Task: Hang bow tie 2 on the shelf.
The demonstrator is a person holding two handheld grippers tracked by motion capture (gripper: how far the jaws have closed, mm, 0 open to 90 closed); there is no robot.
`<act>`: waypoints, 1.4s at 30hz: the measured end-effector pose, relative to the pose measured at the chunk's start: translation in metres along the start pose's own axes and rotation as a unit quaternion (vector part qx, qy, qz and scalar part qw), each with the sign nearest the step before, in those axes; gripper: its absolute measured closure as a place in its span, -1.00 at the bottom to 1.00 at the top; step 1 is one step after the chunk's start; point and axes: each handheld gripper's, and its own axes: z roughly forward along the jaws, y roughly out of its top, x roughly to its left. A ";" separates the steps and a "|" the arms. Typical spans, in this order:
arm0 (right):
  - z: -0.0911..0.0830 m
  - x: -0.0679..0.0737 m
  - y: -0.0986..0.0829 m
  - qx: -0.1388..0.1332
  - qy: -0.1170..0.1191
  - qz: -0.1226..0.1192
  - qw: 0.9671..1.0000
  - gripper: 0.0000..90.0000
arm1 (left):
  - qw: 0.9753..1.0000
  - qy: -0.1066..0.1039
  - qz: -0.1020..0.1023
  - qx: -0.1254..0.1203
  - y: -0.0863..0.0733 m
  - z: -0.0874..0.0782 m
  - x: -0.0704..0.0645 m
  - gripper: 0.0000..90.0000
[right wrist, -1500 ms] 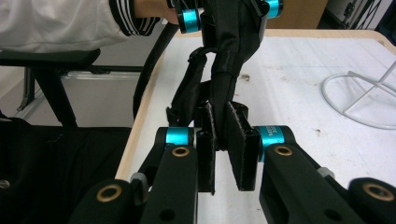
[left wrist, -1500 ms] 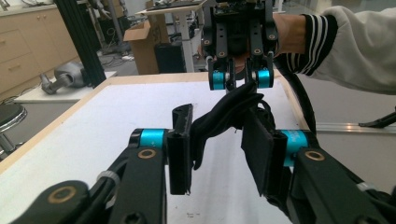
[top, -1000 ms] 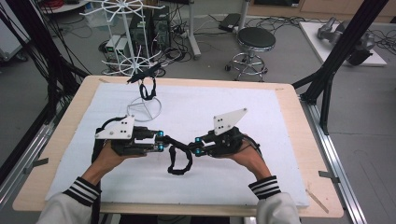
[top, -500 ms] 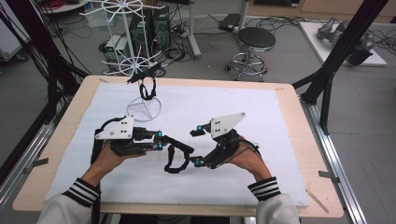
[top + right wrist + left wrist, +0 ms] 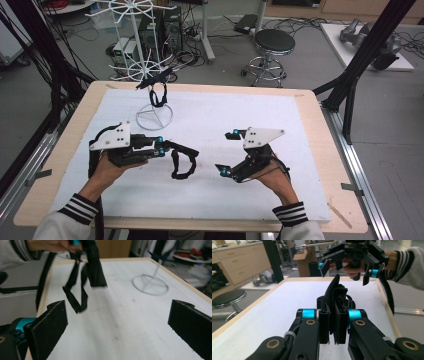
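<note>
A black strap loop (image 5: 183, 161) hangs from my left gripper (image 5: 161, 145), which is shut on one end of it just above the white mat. In the left gripper view the folded strap (image 5: 336, 305) is pinched between the two jaws of that gripper (image 5: 333, 333). My right gripper (image 5: 228, 153) stands open to the right of the strap and apart from it, with nothing between its jaws. From the right gripper (image 5: 120, 333), the strap (image 5: 86, 275) dangles ahead under the other hand. A second black strap (image 5: 159, 95) hangs on a white wire stand (image 5: 153, 116).
A white mat (image 5: 280, 125) covers the wooden table (image 5: 320, 130). The wire stand's ring base (image 5: 150, 285) sits at the back left of the mat. A stool (image 5: 274, 42) and cables are on the floor behind the table.
My right gripper has opened, let go of the strap and drawn away to the right. The strap now hangs from the left gripper alone, which has barely moved.
</note>
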 end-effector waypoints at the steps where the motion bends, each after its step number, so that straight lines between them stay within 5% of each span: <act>1: -0.003 0.001 -0.003 -0.008 -0.008 0.006 1.000 -0.97 | 1.000 0.004 -0.002 -0.001 0.000 -0.002 0.000 0.89; 9: -0.025 0.005 -0.029 -0.020 -0.074 0.027 0.997 -0.96 | 0.999 0.040 -0.005 -0.005 0.000 -0.016 0.004 0.89; 16: -0.038 0.011 -0.049 -0.041 -0.128 0.045 0.990 -0.96 | 0.998 0.066 -0.005 -0.007 0.001 -0.026 0.006 0.89; 26: -0.053 0.015 -0.072 -0.091 -0.221 0.078 0.968 -0.96 | 0.995 0.102 -0.003 -0.013 0.005 -0.038 0.009 0.89; 33: -0.060 0.020 -0.082 -0.099 -0.256 0.074 0.959 -0.96 | 0.991 0.131 -0.003 -0.023 0.008 -0.049 0.012 0.89; 42: -0.070 0.028 -0.091 -0.096 -0.304 0.076 0.945 -0.96 | 0.982 0.189 -0.010 -0.025 0.009 -0.071 0.019 0.89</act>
